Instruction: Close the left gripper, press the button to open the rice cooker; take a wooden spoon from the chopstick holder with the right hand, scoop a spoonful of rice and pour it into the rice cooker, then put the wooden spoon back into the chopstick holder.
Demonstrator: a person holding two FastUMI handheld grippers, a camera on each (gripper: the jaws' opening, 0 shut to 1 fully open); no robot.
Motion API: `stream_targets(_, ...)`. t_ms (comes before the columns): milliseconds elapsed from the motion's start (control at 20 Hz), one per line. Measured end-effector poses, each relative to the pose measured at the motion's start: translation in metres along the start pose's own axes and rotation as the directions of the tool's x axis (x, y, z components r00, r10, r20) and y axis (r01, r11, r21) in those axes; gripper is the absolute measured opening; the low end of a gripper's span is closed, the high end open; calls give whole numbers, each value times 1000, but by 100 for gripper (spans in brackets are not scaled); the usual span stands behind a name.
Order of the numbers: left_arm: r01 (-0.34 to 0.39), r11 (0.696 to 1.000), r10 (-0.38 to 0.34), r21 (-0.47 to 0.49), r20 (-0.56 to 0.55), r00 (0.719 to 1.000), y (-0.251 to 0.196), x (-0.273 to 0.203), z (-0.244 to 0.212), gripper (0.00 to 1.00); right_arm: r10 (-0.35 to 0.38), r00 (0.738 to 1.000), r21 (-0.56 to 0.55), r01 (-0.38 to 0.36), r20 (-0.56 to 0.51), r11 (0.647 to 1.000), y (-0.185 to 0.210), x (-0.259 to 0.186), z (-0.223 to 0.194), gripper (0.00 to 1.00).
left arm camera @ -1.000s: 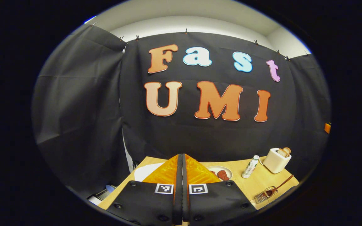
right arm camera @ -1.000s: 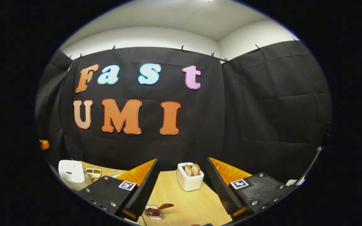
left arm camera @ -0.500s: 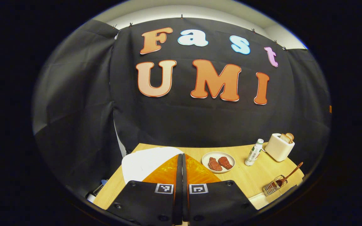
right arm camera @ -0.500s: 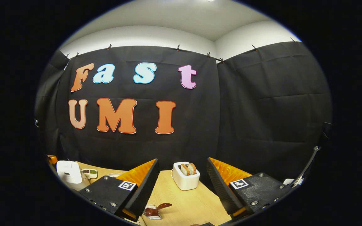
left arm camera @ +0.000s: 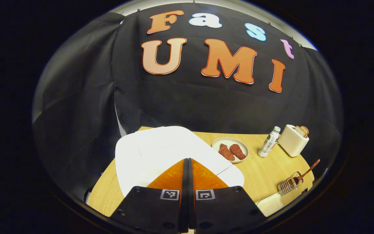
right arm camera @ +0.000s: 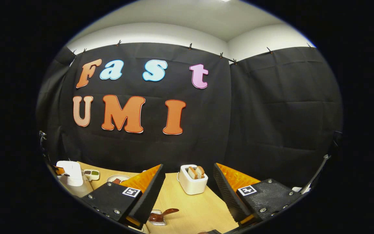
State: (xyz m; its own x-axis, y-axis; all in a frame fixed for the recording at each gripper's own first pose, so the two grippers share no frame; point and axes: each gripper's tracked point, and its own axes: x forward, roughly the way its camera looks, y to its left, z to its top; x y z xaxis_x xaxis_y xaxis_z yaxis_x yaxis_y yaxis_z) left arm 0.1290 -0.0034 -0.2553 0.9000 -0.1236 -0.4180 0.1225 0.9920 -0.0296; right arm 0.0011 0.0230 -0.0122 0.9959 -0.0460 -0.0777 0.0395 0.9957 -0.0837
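**Hovering over the cooker, lid not yet opened**

Pressed flat together with nothing between them, the fingers of the left claw (left arm camera: 187, 165) hang above the white rice cooker (left arm camera: 161, 152), whose lid lies closed beneath the tips. The button itself cannot be made out, and I cannot tell whether the tips touch the lid. So step 1, closing the left claw, looks done; pressing the button appears to be the step in hand.

The right claw (right arm camera: 187, 182) is spread wide and empty, well above the desk (right arm camera: 193, 211). Just below it, near the front edge, the wooden spoon (right arm camera: 167, 212) rests in the wire chopstick holder (right arm camera: 156, 218), untouched. The left gripper view shows the spoon's handle leaning out of the holder at the desk's right side.

Farther back stand a plate of 2 meat pieces (left arm camera: 230, 150), a small bottle (left arm camera: 269, 142) and a toaster (right arm camera: 192, 178) with bread in it.

Fetching the spoon, scooping, pouring and returning it all remain. Where the rice sits is unclear.
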Motion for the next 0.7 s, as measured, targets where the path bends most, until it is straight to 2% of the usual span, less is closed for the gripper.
stream_targets(200, 2, 1000, -2, 2, -37, 999, 1, 4, -13, 5, -4, 1000, 11, 4, -7, 1000, -1, 5, -3, 93)
stream_targets(250, 5, 1000, -5, 0, -51, 999, 0, 5, -17, 5, -6, 1000, 12, 6, -9, 1000, -3, 5, -5, 98)
stream_targets(300, 3, 1000, -3, -3, -84, 996, 0, 4, -25, 4, -7, 1000, 14, 7, -11, 1000, -3, 5, -5, 93)
stream_targets(350, 6, 1000, -6, 1, -56, 998, 0, 7, -21, 5, -8, 1000, 17, 9, -13, 1000, -4, 4, -7, 93)
stream_targets(450, 4, 1000, -3, 13, -75, 997, 0, 6, -23, 4, -8, 1000, 21, 9, -20, 1000, -3, 6, -9, 93)
stream_targets(500, 6, 1000, -4, 23, -84, 996, 0, 9, -26, 5, -6, 1000, 22, 7, -25, 1000, -3, 7, -11, 98)
stream_targets(550, 0, 1000, 3, 24, -104, 995, 1, 8, -30, 5, -4, 1000, 25, 5, -30, 1000, -3, 7, -13, 93)
stream_targets(700, 0, 1000, 1, 10, -88, 996, 0, 9, -27, 5, 4, 999, 33, -3, -39, 999, 0, 8, -18, 93)
